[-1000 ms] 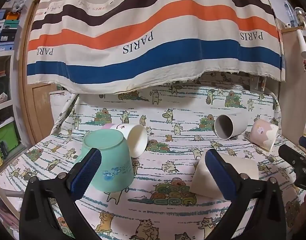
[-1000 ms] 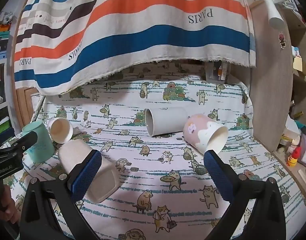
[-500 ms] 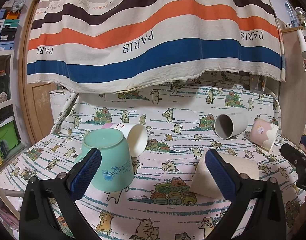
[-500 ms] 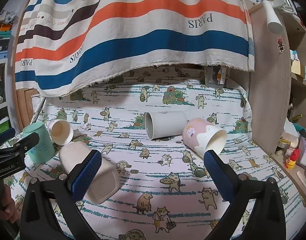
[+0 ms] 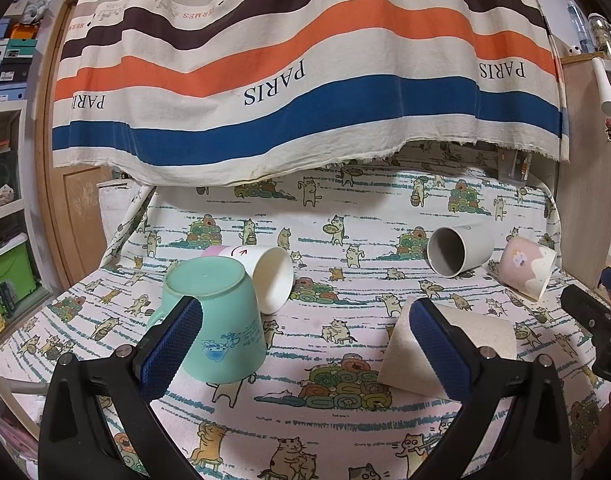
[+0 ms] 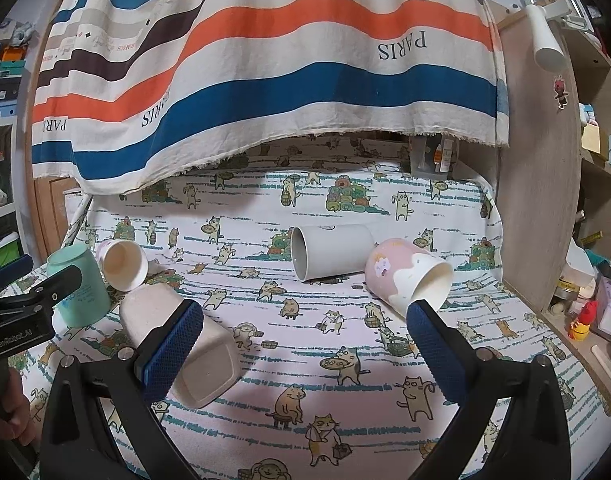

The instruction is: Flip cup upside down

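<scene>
While spread wide, fingers [image 5: 173, 344] empty

A lived-in home room: cat-print tablecloth [image 6: 305, 320], striped fabric [image 5: 289, 80] hung behind, cluttered shelves [image 6: 601, 160] with toys.

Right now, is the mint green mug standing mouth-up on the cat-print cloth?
No: the mint green mug stands upside down, its flat base facing up and its rim down on the cat-print cloth.
</scene>
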The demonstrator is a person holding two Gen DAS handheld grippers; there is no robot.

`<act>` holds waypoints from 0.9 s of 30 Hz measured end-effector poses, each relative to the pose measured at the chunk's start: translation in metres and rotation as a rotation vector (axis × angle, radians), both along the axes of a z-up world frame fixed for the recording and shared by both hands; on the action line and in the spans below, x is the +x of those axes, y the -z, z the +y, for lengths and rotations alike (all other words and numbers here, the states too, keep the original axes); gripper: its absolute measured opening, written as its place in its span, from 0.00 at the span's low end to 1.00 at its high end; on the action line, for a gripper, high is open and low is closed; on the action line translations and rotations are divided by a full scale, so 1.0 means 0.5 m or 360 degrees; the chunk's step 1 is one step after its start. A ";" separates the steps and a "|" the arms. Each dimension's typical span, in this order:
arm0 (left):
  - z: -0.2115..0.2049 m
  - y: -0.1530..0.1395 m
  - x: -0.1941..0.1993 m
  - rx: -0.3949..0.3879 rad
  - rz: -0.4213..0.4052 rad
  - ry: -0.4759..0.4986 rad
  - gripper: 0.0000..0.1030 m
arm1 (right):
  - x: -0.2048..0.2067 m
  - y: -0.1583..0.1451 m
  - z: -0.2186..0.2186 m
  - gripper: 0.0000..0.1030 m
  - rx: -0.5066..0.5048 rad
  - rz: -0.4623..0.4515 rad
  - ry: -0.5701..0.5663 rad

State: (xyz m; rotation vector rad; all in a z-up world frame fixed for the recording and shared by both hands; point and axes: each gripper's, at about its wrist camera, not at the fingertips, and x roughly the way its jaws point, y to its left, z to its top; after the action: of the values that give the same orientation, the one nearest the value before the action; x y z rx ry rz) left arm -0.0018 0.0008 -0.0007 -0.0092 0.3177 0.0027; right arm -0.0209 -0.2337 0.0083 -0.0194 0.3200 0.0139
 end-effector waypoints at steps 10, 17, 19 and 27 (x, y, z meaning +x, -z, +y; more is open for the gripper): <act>-0.006 0.000 0.001 0.0000 0.0001 0.0007 1.00 | -0.001 0.000 -0.001 1.00 0.0001 -0.0001 0.0003; -0.010 0.000 0.001 0.0000 0.0005 0.0017 1.00 | 0.000 0.001 -0.001 1.00 0.0002 0.0000 0.0002; -0.008 0.000 0.001 -0.0001 0.0009 0.0012 1.00 | -0.001 0.001 -0.001 1.00 0.0002 0.0000 0.0001; -0.003 -0.001 0.006 0.0006 0.0026 -0.0001 1.00 | -0.002 -0.001 -0.002 1.00 0.0000 -0.0003 0.0013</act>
State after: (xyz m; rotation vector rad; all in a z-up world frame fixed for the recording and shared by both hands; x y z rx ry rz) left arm 0.0012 -0.0007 -0.0003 -0.0053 0.3341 0.0041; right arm -0.0217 -0.2346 0.0086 -0.0178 0.3179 0.0058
